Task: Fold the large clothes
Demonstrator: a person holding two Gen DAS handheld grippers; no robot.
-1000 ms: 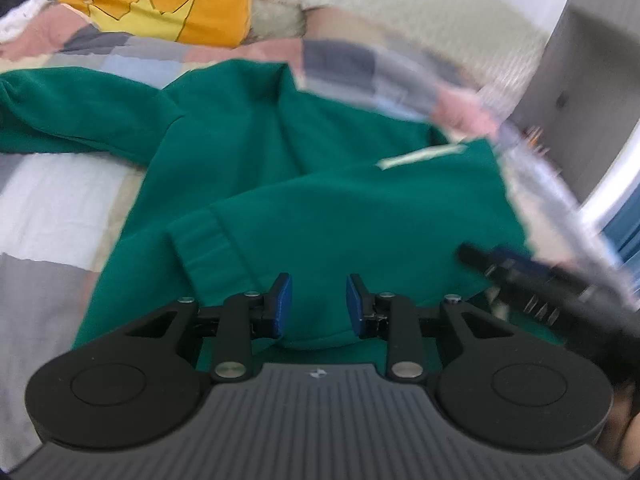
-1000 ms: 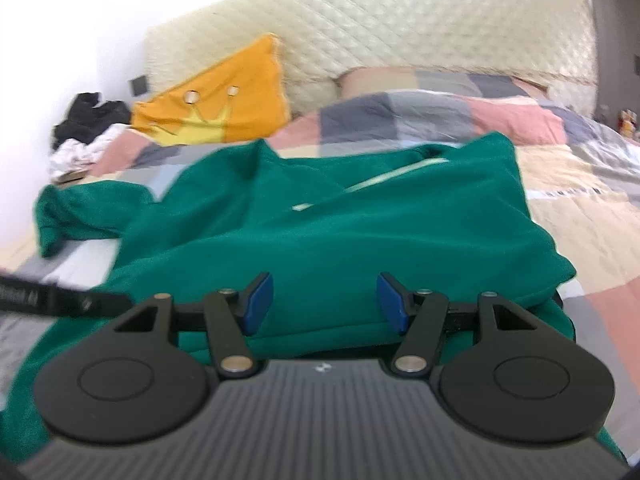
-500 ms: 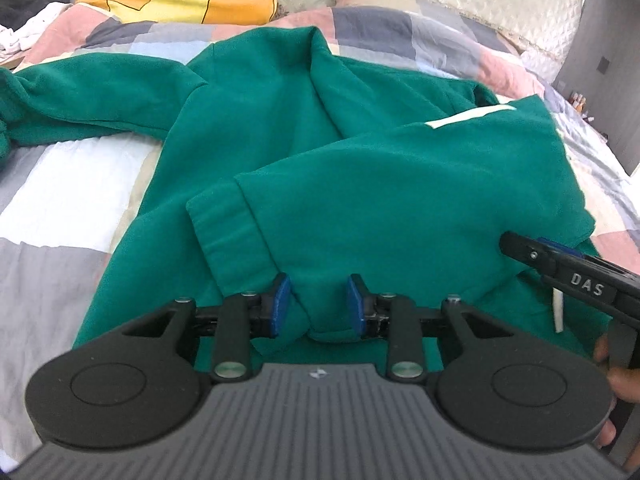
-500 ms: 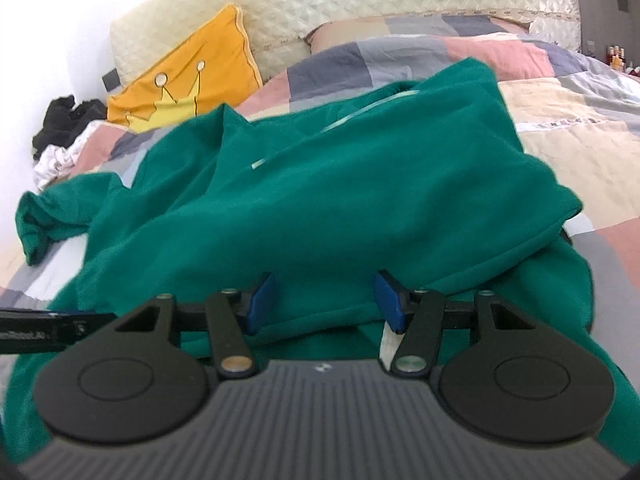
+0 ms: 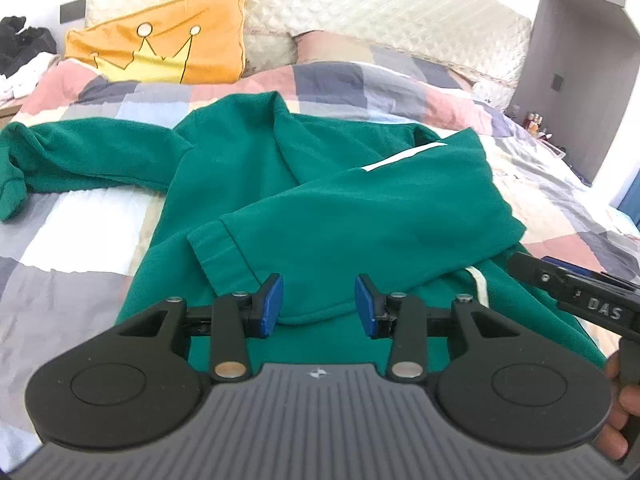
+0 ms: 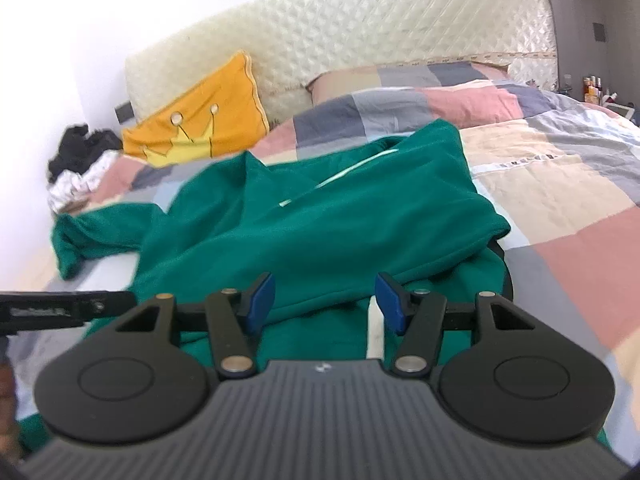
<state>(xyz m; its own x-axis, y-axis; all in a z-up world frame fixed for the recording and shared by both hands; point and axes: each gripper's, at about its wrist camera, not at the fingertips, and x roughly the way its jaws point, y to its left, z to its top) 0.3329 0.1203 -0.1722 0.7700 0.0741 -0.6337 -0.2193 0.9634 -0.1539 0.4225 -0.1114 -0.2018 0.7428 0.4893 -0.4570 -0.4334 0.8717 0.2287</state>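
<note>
- A heap of black and white clothes [image 5: 20,56] lies at the far left edge of the bed, past the pillow.
- An orange pillow [image 5: 168,40] with a yellow crown printed on it leans against the cream quilted headboard [image 5: 380,8].
- A patchwork quilt [image 5: 80,232] in pink, grey, white and beige squares covers the bed.
- A green sweatshirt [image 5: 360,208] lies spread on the quilt. One sleeve [image 5: 80,156] stretches out to the left, its cuff curled over near the bed's edge. The other sleeve [image 5: 344,220] is folded across the body, its ribbed cuff pointing toward the left claw.
- A white stripe [image 5: 404,158] runs along the folded part near the shoulder.
- The left claw [image 5: 318,304] is released and its jaws are opening. The folded edge of the sweatshirt shows between the blue pads [image 5: 270,306], which do not press on it.
- The right claw [image 6: 324,304] is released too, jaws standing apart over the sweatshirt's lower hem, with a white strip of cloth [image 6: 376,332] just beside the right pad.
- Bottles [image 6: 594,88] stand far right beyond the bed, too small to tell apart.
</note>
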